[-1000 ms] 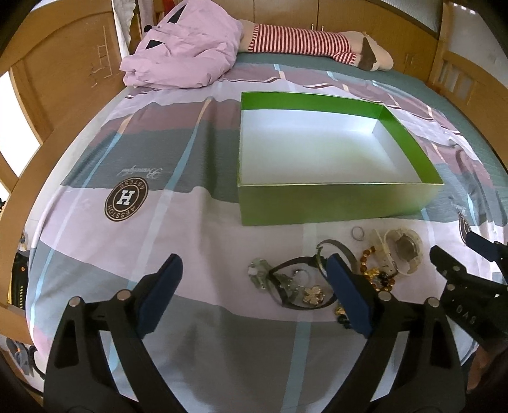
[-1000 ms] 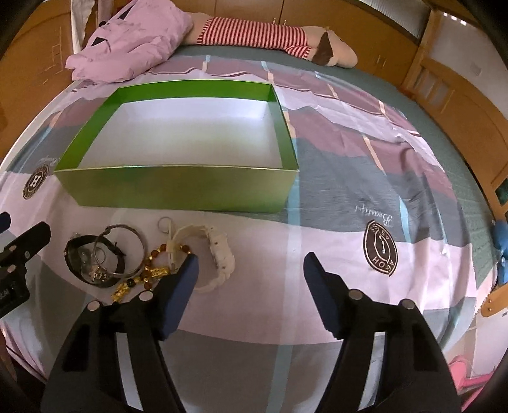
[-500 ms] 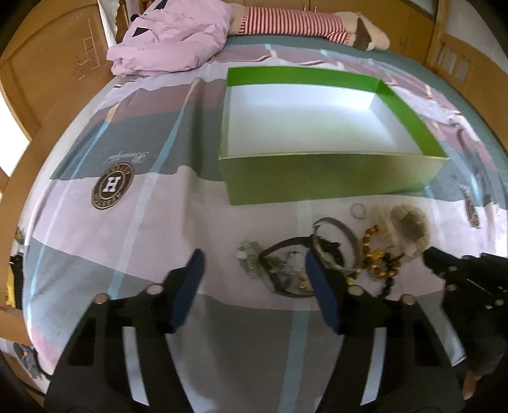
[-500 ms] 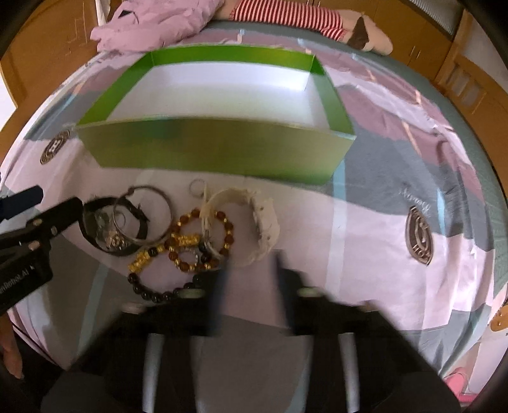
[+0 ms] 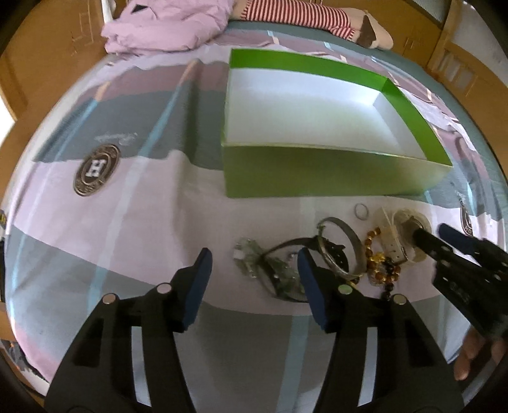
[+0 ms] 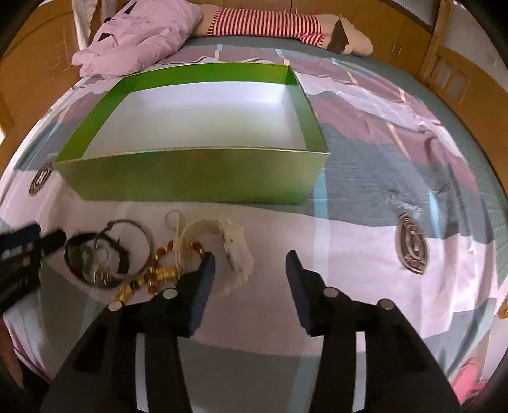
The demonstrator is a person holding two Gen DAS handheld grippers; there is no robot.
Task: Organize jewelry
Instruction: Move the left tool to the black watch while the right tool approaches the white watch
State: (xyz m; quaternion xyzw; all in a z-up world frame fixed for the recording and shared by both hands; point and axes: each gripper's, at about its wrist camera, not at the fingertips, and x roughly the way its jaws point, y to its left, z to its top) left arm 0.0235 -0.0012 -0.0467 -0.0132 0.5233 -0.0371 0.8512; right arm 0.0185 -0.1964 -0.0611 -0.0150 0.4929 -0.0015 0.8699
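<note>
Left gripper [image 5: 254, 259]: jaws closing, about half apart, nothing pressed between the pads; bare sheet and the left edge of the jewelry pile in the gap.
Right gripper [image 6: 250, 262]: jaws opening, about half apart, holding nothing; left pad over the white bracelet [image 6: 230, 244], contact not clear.
Jewelry pile [image 5: 333, 254]: on the bedsheet [image 5: 143, 222] just in front of the green box [image 5: 317, 173], not in it.
Pile contents: silver bangle [image 6: 127, 244], dark band [image 6: 76, 254], amber and gold beads [image 6: 158, 270], small ring [image 5: 362, 210], white bracelet.
Green box: open, white inside, holding nothing visible, lying beyond the pile.
Far end of bed: crumpled pink garment [image 6: 136, 35], red-and-white striped plush [image 6: 270, 22].
Person: fingertips [image 5: 470, 355] low at the right edge of the left wrist view.
</note>
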